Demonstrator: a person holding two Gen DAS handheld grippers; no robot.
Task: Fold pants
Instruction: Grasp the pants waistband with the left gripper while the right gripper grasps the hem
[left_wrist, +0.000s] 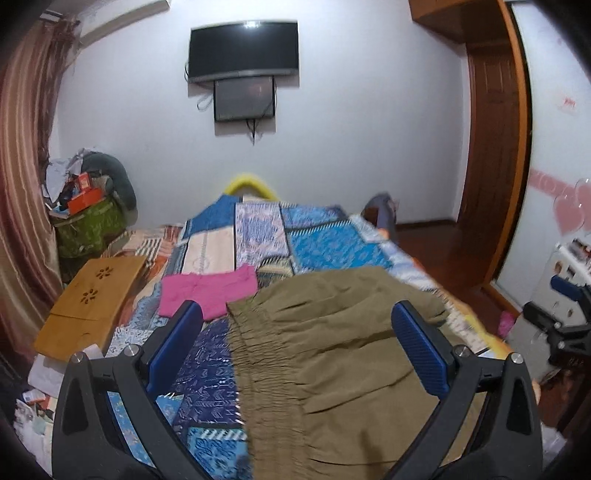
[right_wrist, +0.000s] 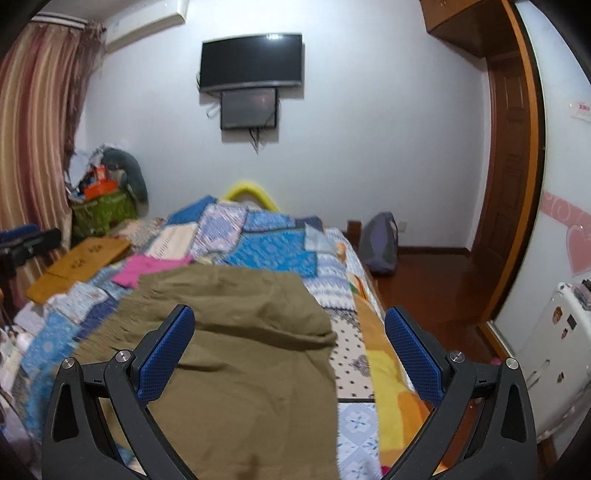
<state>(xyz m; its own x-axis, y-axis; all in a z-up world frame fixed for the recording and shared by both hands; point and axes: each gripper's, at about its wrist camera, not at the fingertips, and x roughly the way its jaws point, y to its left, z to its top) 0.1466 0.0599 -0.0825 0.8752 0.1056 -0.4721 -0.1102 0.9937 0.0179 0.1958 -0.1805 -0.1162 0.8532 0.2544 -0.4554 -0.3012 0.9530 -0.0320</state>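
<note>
Olive-green pants (left_wrist: 332, 362) lie on the patchwork bedspread (left_wrist: 317, 251), with the elastic waistband (left_wrist: 258, 369) on the left side. My left gripper (left_wrist: 301, 321) is open above the waistband end and holds nothing. In the right wrist view the pants (right_wrist: 236, 332) lie folded over, their right edge near the bed's side. My right gripper (right_wrist: 290, 325) is open above the pants' right part and empty. The right gripper also shows at the right edge of the left wrist view (left_wrist: 565, 325).
A pink garment (left_wrist: 207, 291) lies on the bed beyond the pants. A wooden lap tray (left_wrist: 92, 306) sits at the bed's left. A green basket (left_wrist: 88, 225) with clutter stands in the corner. The bed's right edge drops to a wooden floor (right_wrist: 424, 291).
</note>
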